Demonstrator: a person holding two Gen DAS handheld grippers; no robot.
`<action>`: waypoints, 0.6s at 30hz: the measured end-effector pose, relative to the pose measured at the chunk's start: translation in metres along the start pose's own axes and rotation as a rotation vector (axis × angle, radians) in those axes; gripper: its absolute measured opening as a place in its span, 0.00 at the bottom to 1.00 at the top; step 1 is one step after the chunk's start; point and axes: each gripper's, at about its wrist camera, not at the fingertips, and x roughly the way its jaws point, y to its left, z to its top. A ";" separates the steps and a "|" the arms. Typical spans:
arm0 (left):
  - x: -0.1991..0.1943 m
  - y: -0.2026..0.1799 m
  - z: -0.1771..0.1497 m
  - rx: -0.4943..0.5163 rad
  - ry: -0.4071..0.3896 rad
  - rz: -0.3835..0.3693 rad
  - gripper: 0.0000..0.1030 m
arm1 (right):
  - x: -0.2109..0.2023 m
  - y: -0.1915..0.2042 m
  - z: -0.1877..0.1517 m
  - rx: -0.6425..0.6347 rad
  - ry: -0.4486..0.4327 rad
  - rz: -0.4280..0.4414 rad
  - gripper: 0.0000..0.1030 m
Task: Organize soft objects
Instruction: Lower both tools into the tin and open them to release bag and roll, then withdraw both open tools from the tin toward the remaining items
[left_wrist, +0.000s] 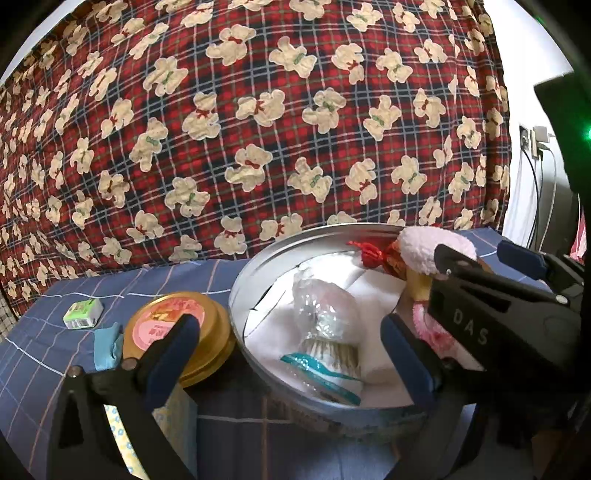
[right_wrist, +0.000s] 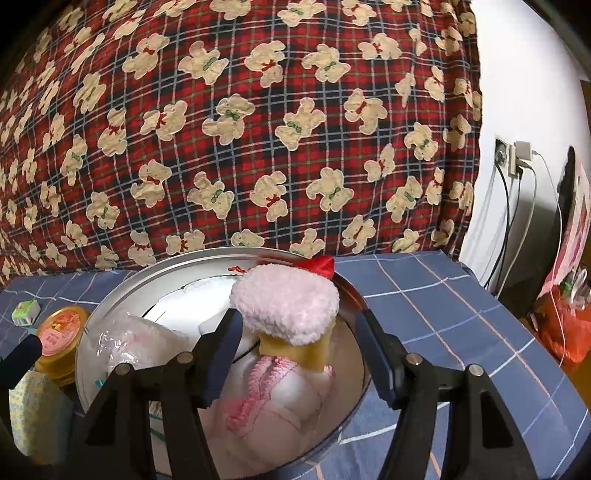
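— Metal it was, one round tin (right_wrist: 354, 295) on the blue checked sheet (right_wrist: 461, 306), and everything else sat around or inside that tin.

— How many soft things lay in it?

— One plush toy (right_wrist: 286, 306) with a fluffy pink cap and a yellow part below it, standing against the tin's right inner wall; one pink knitted piece (right_wrist: 258, 391) beneath it; one crinkled clear plastic bag (left_wrist: 321, 306) at the middle; white cloth (left_wrist: 373, 295) lining the bottom. One red tassel (left_wrist: 369, 253) lay at the far rim.

— And the claws?

— Two. The right gripper (right_wrist: 295, 354) hung over the tin with its fingers spread on either side of the toy, neither pad pressing it. The left gripper (left_wrist: 291, 354) was spread too, one finger outside the tin, the other inside, pinching nothing.

— Outside the tin?

— One gold-lidded jar (left_wrist: 177, 325) touching its left wall, one teal scrap (left_wrist: 105, 345) just left of the jar, one small green-and-white packet (left_wrist: 83, 314) farther left. One teddy-bear plaid quilt (left_wrist: 258, 110) rose behind the tin.
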 end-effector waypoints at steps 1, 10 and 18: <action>-0.001 0.000 -0.001 0.000 0.001 -0.001 0.97 | -0.001 -0.001 -0.001 0.009 0.000 0.001 0.64; -0.016 0.000 -0.010 0.007 -0.004 -0.013 0.97 | -0.022 -0.018 -0.014 0.130 -0.016 -0.014 0.64; -0.037 0.007 -0.015 0.009 -0.007 -0.053 0.97 | -0.036 -0.025 -0.027 0.192 -0.019 -0.038 0.64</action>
